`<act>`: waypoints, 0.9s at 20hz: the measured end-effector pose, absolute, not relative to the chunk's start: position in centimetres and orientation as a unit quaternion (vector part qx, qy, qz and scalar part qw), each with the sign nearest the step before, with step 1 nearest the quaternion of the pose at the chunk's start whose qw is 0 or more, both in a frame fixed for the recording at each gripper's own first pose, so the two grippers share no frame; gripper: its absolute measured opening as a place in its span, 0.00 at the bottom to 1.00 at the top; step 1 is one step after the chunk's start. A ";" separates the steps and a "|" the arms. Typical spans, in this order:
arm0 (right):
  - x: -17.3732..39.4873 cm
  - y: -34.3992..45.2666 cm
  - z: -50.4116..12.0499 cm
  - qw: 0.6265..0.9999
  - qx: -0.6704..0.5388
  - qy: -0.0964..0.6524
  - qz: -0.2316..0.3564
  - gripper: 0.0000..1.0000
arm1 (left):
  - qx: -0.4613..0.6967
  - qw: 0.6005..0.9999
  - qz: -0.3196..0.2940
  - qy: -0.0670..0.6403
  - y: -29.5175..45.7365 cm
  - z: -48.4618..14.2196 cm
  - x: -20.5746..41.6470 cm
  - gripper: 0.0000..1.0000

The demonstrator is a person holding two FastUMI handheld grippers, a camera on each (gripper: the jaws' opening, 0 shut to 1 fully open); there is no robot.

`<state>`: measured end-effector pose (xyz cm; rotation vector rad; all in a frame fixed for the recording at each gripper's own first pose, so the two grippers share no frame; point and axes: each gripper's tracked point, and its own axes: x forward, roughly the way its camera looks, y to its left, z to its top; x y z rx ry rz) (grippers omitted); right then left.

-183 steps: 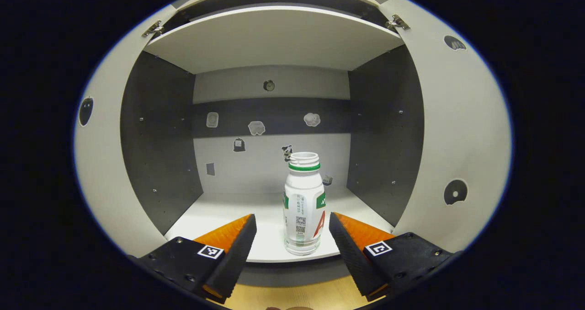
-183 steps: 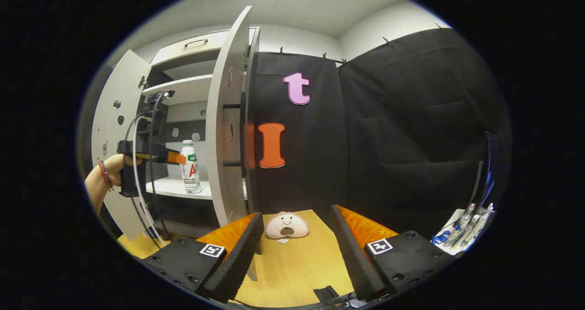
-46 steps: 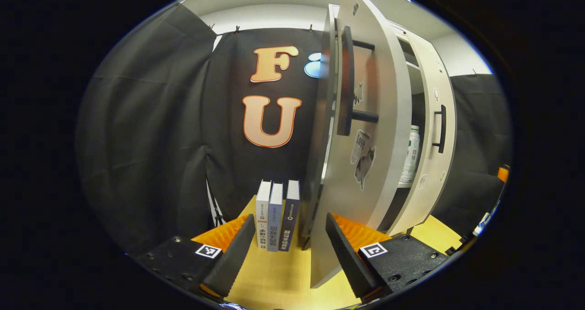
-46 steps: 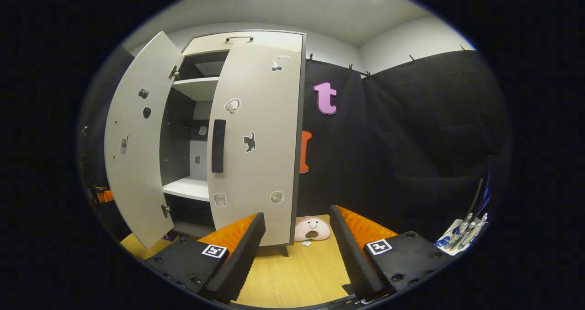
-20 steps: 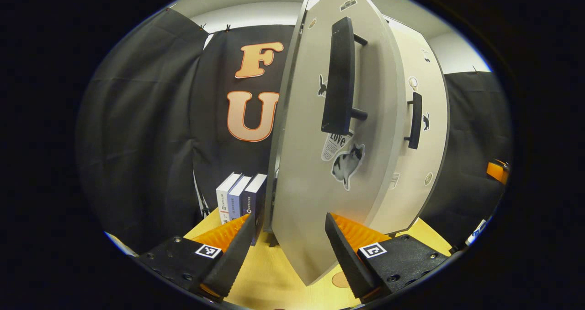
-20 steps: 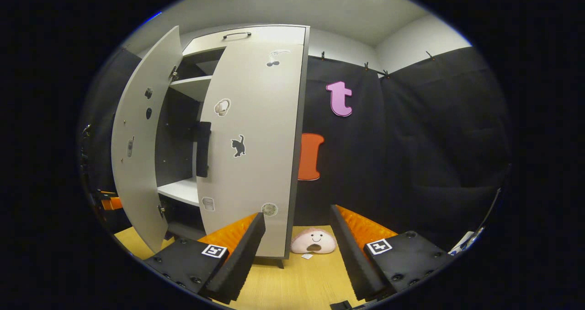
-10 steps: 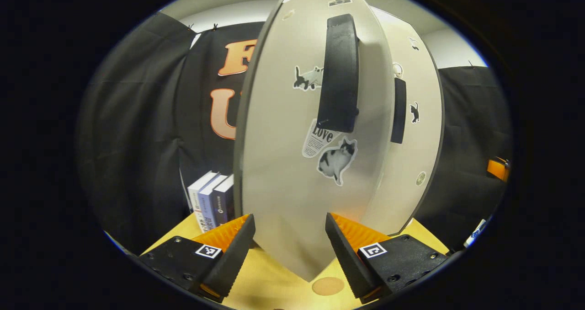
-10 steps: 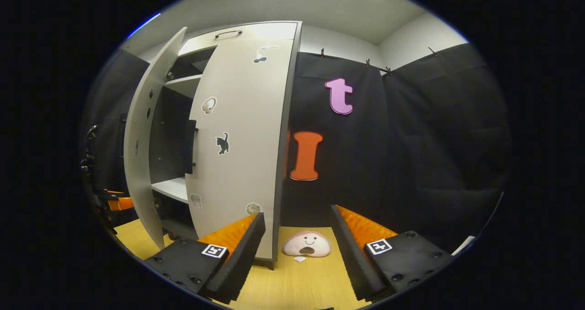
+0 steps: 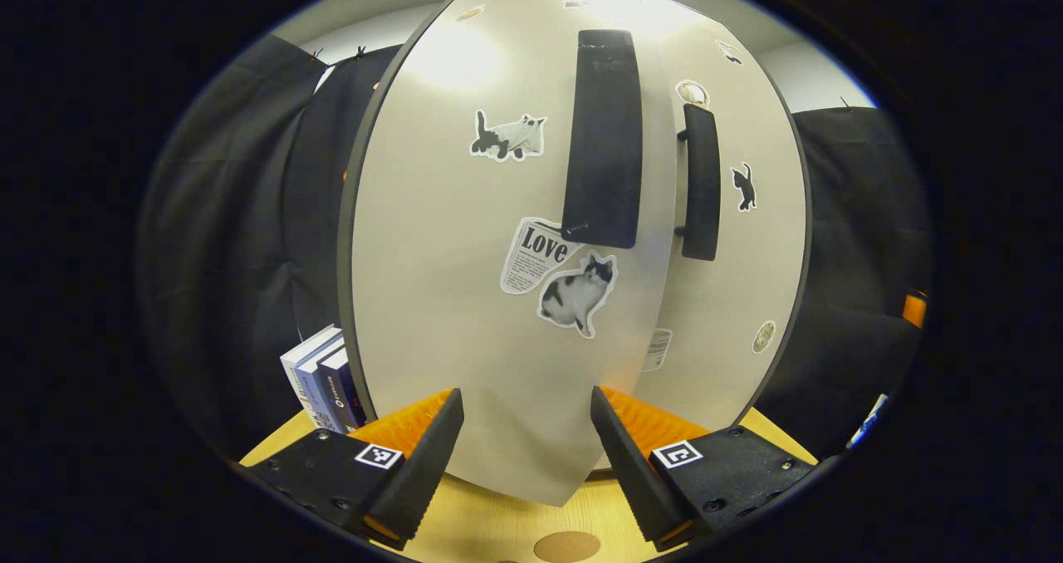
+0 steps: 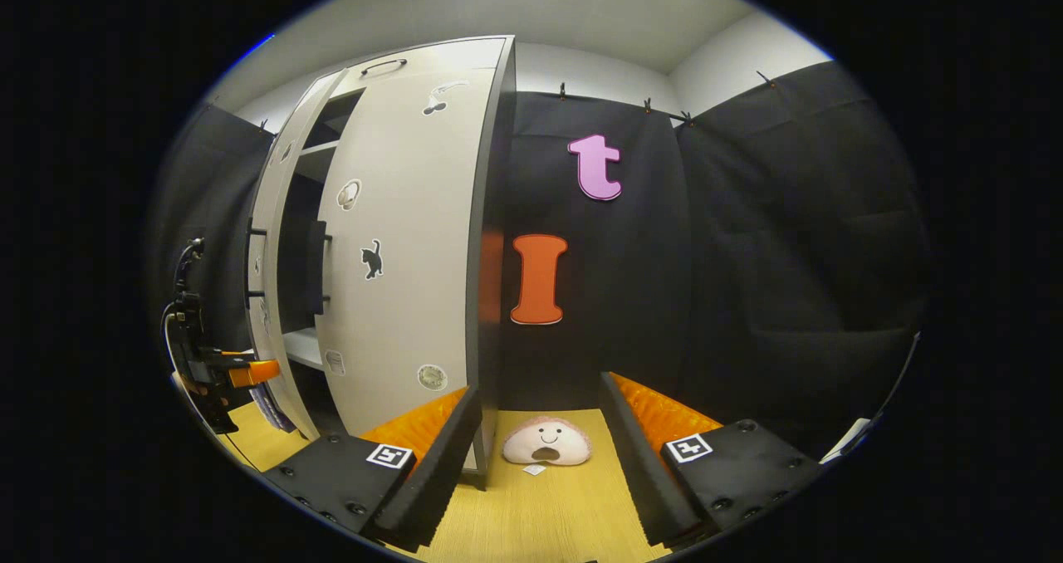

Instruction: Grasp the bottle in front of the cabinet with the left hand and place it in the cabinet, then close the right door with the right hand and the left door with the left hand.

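In the left gripper view the left door (image 9: 465,297) now takes up the middle of the frame almost face-on. Half a second ago it was still angled, and a second ago much more of the black cloth showed at left. Its black handle (image 9: 604,135) stands upright in the upper middle, with a cat sticker (image 9: 577,291) just below it. The left gripper (image 9: 523,447) sits at the bottom centre with its fingers spread wide and nothing between them, the door's lower edge just ahead of the tips; I cannot tell whether they touch it. The right door (image 9: 731,239) lies behind at right, its own handle (image 9: 700,183) close beside the left one. The books (image 9: 320,376) have slid to the lower left.

In the right gripper view the cabinet (image 10: 390,239) stands at the left of the frame. Its right door (image 10: 407,239) is shut and the left door (image 10: 274,256) has swung in to a narrow gap, far slimmer than before. The bottle is inside, hidden behind the doors. The left gripper (image 10: 241,372) shows at the far left by the door. The right gripper (image 10: 540,472) is wide open and empty at the bottom, above the wooden table (image 10: 540,513), with a pink plush toy (image 10: 546,444) lying ahead between its fingers.
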<state>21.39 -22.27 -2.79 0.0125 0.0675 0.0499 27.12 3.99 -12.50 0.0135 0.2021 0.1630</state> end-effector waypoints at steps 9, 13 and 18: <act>24.2 -22.8 -4.2 0.998 0.004 0.049 0.031 0.95 | 0.012 0.991 0.085 0.105 3.3 -13.5 30.6 0.95; 25.5 -23.3 -4.7 0.998 0.007 0.050 0.033 0.95 | 0.013 0.990 0.092 0.106 3.3 -13.6 32.0 0.95; 26.8 -23.9 -5.4 0.998 0.011 0.054 0.041 0.95 | 0.025 0.989 0.101 0.109 2.9 -13.8 33.5 0.94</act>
